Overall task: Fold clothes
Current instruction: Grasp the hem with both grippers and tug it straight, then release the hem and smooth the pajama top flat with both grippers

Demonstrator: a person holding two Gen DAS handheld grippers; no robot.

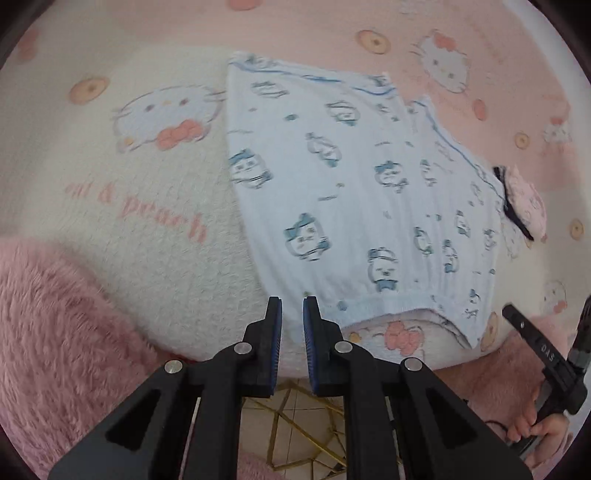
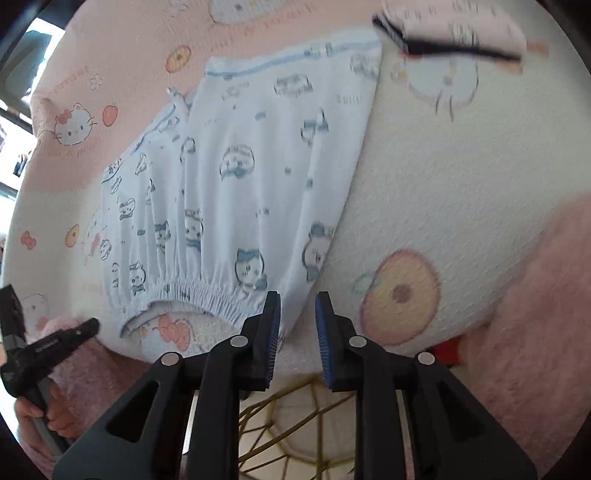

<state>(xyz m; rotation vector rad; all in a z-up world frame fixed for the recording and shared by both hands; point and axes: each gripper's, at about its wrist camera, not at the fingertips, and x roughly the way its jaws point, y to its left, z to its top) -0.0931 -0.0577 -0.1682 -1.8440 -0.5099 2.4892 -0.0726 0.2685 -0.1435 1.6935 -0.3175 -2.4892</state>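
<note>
A pale blue pair of child's pants (image 1: 351, 192) printed with small cartoon faces lies flat on a pink and cream cartoon-cat blanket (image 1: 122, 206), its elastic waistband toward me. It also shows in the right wrist view (image 2: 236, 192). My left gripper (image 1: 292, 301) is open and empty, just above the waistband's near left corner. My right gripper (image 2: 297, 295) is open and empty, at the waistband's near right corner. Each gripper shows at the edge of the other's view, the right one (image 1: 543, 354) and the left one (image 2: 48, 347).
A small pink folded item with dark trim (image 1: 524, 199) lies beyond the pants, also in the right wrist view (image 2: 458, 33). Fluffy pink fabric (image 1: 55, 332) hangs at the blanket's near edge. Tiled floor with a gold wire frame (image 1: 295, 435) is below the grippers.
</note>
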